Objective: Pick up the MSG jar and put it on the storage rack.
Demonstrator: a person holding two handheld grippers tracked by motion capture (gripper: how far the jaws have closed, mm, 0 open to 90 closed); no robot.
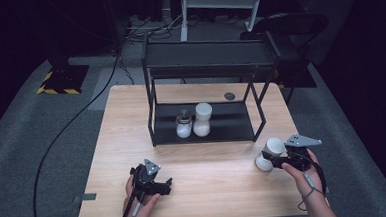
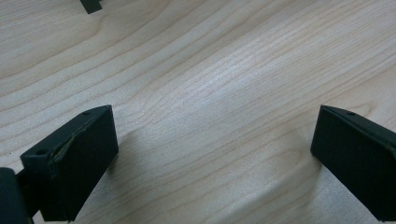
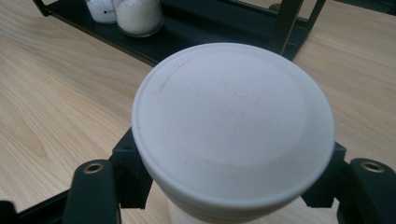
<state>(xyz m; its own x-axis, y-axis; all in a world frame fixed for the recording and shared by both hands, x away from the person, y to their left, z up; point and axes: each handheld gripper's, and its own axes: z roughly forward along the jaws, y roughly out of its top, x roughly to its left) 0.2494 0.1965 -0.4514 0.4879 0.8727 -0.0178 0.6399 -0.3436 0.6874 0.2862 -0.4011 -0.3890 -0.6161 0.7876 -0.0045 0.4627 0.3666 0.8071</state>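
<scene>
My right gripper (image 1: 277, 155) is shut on a white-lidded jar (image 1: 269, 153) at the right side of the wooden table (image 1: 131, 116), just in front of the black shelf rack (image 1: 203, 63). In the right gripper view the jar's round white lid (image 3: 233, 123) sits between the two jaws, tilted toward the camera. Two more jars stand on the rack's lower shelf: a small one (image 1: 184, 126) and a taller white-lidded one (image 1: 202, 119). My left gripper (image 1: 157, 183) rests near the table's front edge, open, with bare wood between its jaws (image 2: 210, 140).
The rack's right front post (image 3: 285, 23) stands just behind the held jar. A round dark grommet (image 1: 229, 95) sits in the tabletop behind the rack. A black cable (image 1: 71, 125) runs across the grey floor at left.
</scene>
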